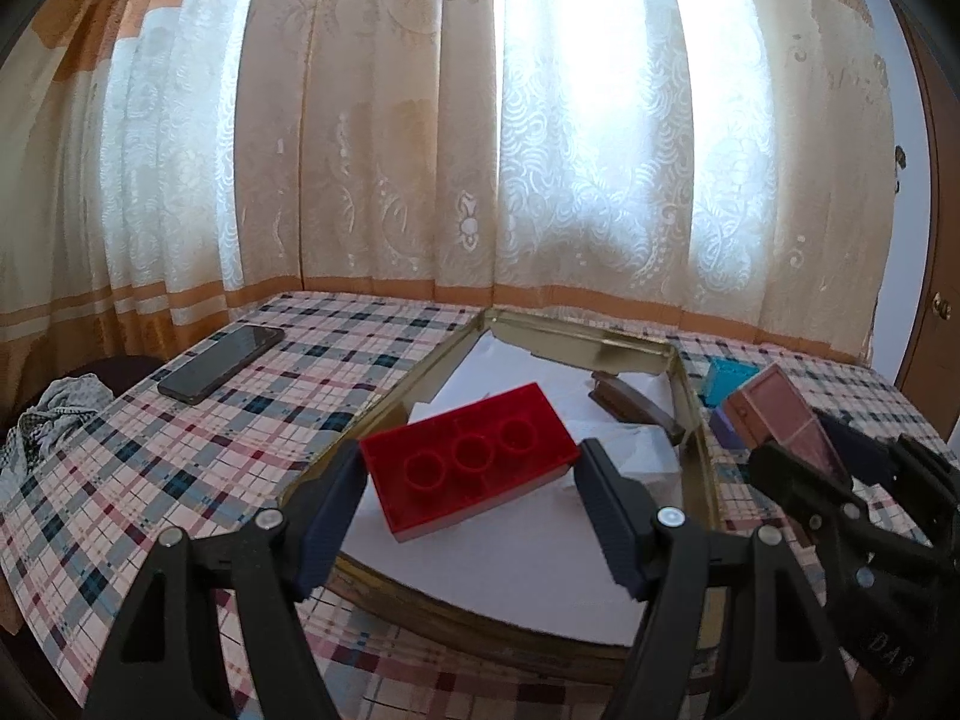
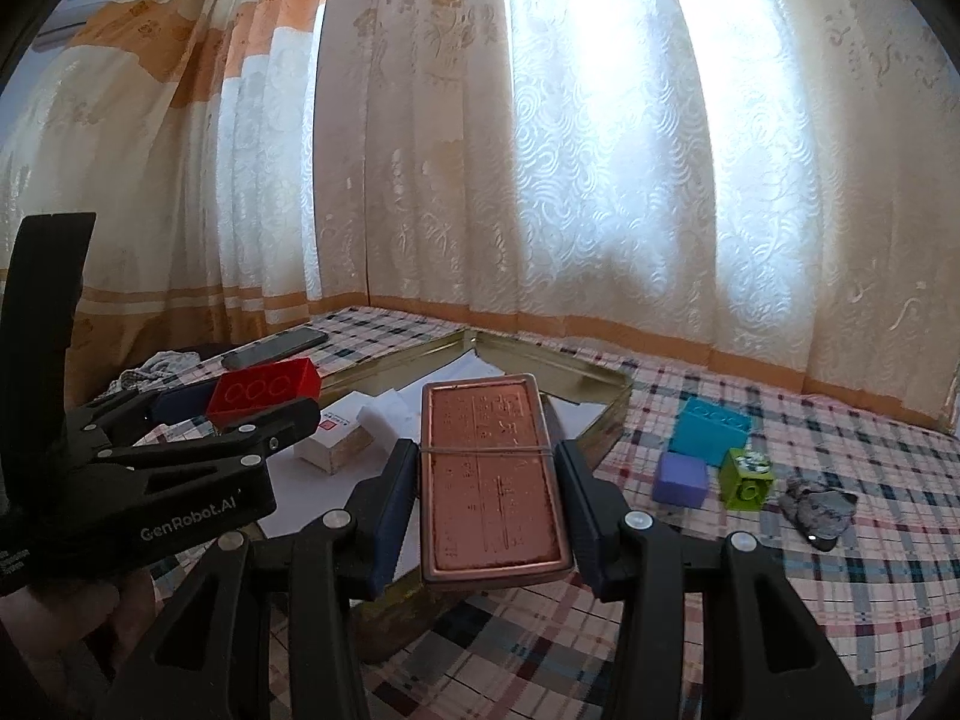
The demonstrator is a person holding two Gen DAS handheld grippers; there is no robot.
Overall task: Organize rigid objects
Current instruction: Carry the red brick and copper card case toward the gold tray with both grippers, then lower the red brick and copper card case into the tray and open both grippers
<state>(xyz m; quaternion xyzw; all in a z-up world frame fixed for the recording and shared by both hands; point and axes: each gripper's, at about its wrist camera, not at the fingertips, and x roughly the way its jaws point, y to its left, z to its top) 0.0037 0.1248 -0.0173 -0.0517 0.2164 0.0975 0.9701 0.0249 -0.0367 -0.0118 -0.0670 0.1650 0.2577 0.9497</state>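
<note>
My left gripper (image 1: 471, 462) is shut on a red brick (image 1: 474, 459), held underside up so its three round sockets show. It hangs over the near part of a shallow gold tin tray (image 1: 384, 402) lined with white paper. My right gripper (image 2: 486, 468) is shut on a flat copper-coloured tin (image 2: 492, 474) with a rubber band across it, held at the tray's right edge (image 2: 600, 414). The right wrist view shows the red brick (image 2: 264, 390) and left gripper at the left. On the checked tablecloth to the right lie a teal brick (image 2: 711, 432), a purple cube (image 2: 681, 480) and a green brick (image 2: 747, 477).
Inside the tray lie a white box (image 2: 336, 438) and a brown object (image 1: 636, 402). A black phone (image 1: 222, 363) rests on the table's far left, with a bundle of cloth (image 1: 54, 420) beyond the edge. A grey lump (image 2: 819, 510) sits right of the green brick. Curtains hang behind.
</note>
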